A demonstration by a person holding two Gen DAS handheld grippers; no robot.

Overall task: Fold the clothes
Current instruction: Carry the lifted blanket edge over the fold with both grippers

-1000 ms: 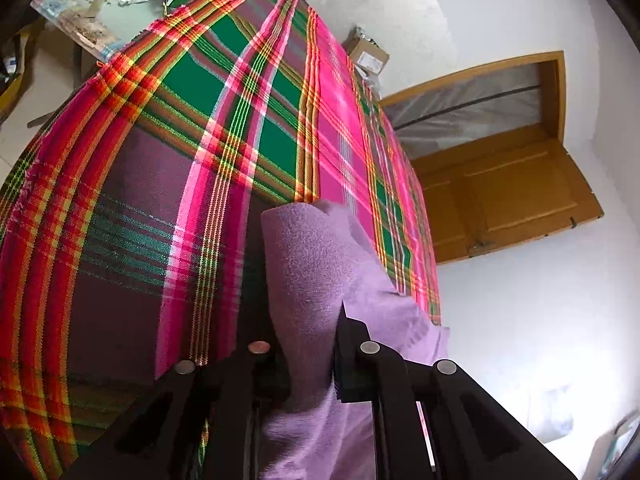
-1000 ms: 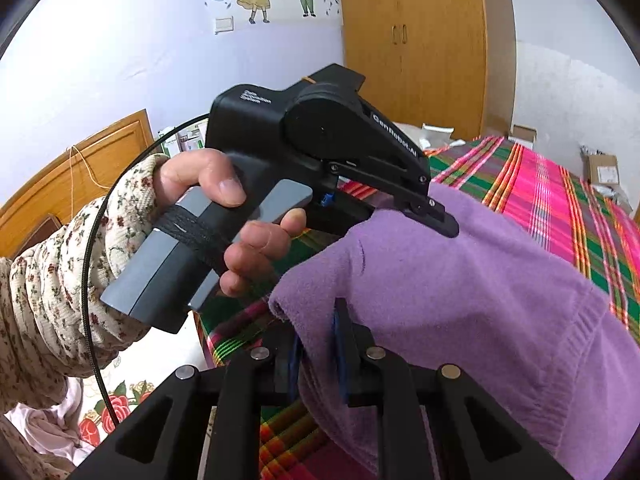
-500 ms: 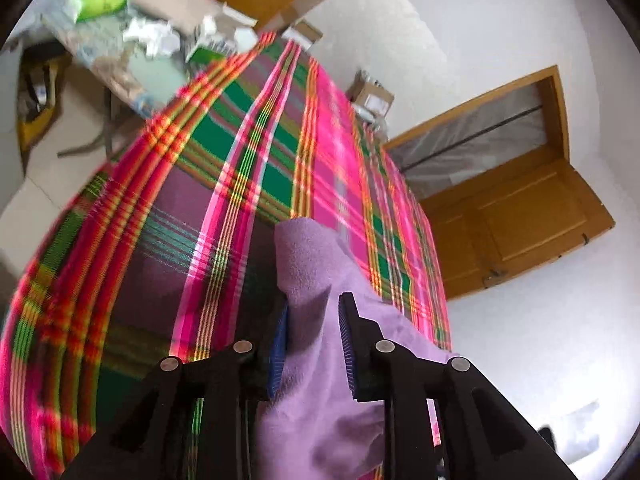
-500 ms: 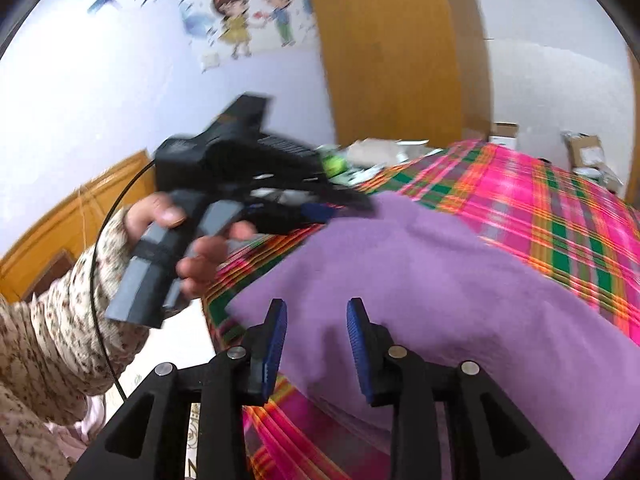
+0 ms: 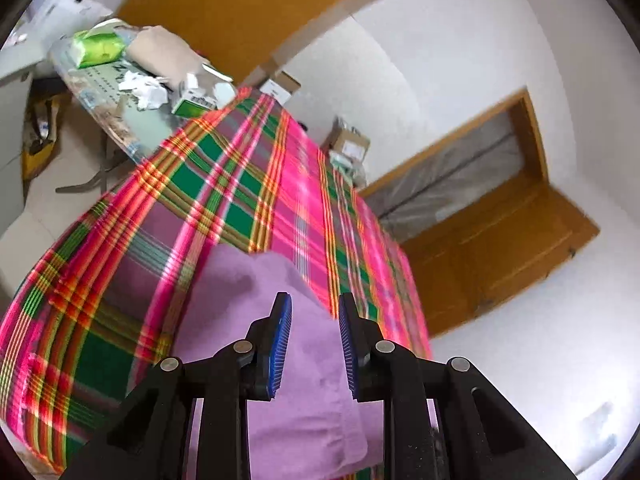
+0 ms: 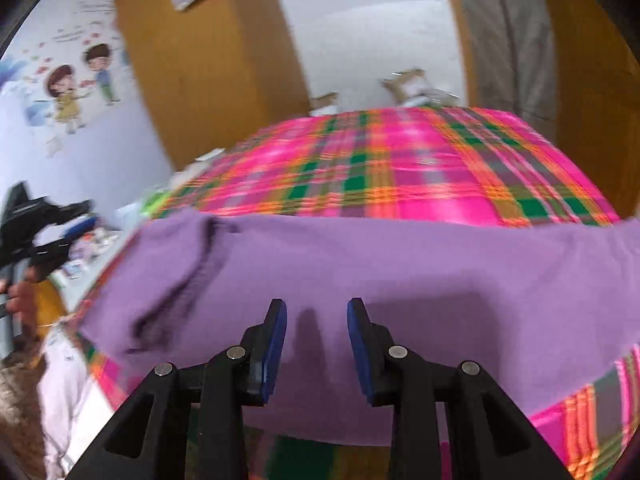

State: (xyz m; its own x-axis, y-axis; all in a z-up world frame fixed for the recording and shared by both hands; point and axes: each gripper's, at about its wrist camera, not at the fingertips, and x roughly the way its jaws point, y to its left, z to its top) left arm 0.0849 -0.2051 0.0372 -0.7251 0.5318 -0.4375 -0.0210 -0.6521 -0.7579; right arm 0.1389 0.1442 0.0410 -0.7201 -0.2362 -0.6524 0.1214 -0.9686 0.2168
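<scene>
A purple garment (image 6: 360, 276) lies spread along the near edge of a bed covered by a pink, green and orange plaid bedspread (image 6: 400, 176). One end of the garment is bunched into soft folds near the bed's near left corner; the rest lies flat.

The right hand-held gripper (image 6: 316, 344) hovers over the middle of the garment with its blue-padded fingers apart, nothing between them. The left hand-held gripper (image 5: 314, 344) hangs above the garment's folded end (image 5: 280, 320), fingers also apart and empty. In the right wrist view the left gripper's black body shows at the far left, held by a hand (image 6: 18, 296), clear of the bed.

Beyond the bed's far left corner stands a cluttered worktop (image 5: 120, 120) with crumpled paper (image 5: 146, 90), a green packet (image 5: 96, 46) and a small green-and-white box (image 5: 192, 104). Cardboard boxes (image 5: 348, 142) sit on the floor by the far edge. A wooden door (image 5: 500, 248) and a wooden wardrobe (image 6: 208, 64) line the walls. The far half of the bedspread is bare.
</scene>
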